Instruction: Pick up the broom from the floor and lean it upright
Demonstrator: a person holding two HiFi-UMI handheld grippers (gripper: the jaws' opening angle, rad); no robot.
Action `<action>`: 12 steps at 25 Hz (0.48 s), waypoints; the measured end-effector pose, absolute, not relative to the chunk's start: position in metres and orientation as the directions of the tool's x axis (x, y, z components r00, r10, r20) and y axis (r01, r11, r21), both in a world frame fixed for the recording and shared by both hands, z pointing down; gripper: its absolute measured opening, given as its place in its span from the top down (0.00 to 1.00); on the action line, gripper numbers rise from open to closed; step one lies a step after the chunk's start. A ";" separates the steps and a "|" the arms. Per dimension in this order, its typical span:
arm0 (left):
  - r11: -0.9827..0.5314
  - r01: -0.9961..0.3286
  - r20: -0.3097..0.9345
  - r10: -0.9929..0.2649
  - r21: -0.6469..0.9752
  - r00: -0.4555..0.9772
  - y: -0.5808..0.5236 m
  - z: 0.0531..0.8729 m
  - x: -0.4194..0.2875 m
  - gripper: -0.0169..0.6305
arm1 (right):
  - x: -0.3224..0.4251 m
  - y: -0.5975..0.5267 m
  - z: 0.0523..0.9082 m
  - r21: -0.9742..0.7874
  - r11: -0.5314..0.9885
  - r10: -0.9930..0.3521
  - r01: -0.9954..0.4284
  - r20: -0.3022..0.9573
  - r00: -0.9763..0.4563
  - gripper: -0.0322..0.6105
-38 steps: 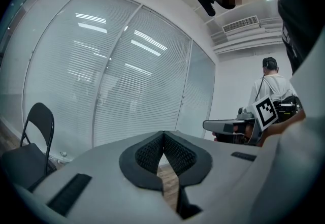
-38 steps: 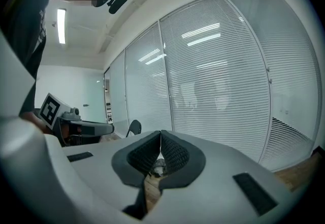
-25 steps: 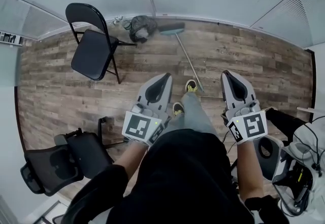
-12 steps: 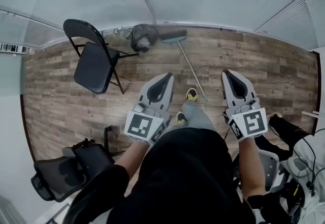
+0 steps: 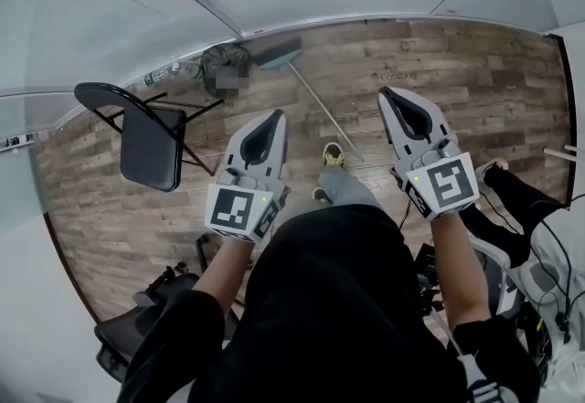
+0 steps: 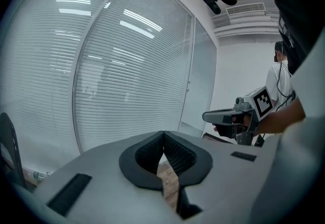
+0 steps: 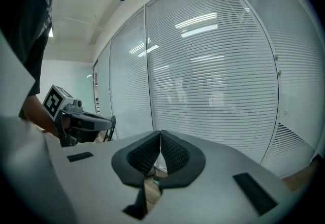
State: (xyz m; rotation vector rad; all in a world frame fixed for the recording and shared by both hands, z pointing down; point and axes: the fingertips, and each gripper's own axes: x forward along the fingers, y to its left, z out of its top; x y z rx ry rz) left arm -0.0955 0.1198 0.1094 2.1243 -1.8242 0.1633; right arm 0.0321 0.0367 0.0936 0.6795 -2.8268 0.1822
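Observation:
The broom lies flat on the wood floor in the head view: its teal head (image 5: 279,52) is near the glass wall and its thin handle (image 5: 322,111) runs diagonally toward my yellow shoe (image 5: 333,154). Left of the handle, my left gripper (image 5: 274,115) hovers shut and empty. To the handle's right, my right gripper (image 5: 386,94) is likewise shut and empty. In the left gripper view the pads (image 6: 163,134) meet, with floor showing below. The right gripper view shows its pads (image 7: 160,133) closed too. Neither gripper touches the broom.
A black folding chair (image 5: 146,141) stands at the left. A dark bundle (image 5: 222,58) sits at the wall's base beside the broom head. An office chair (image 5: 137,337) is at the lower left, with cabled equipment (image 5: 548,255) at the right. Blinds cover the glass wall (image 6: 127,65).
The view has swung and advanced toward the glass wall. The folding chair slid left, and the broom now lies between the two grippers. Both stayed shut.

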 end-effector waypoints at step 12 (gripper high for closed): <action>-0.281 -0.955 0.380 -0.877 0.090 0.294 0.044 0.153 -0.078 0.94 | 0.029 0.000 0.149 -0.088 0.896 -0.382 -0.436 0.353 -0.854 0.92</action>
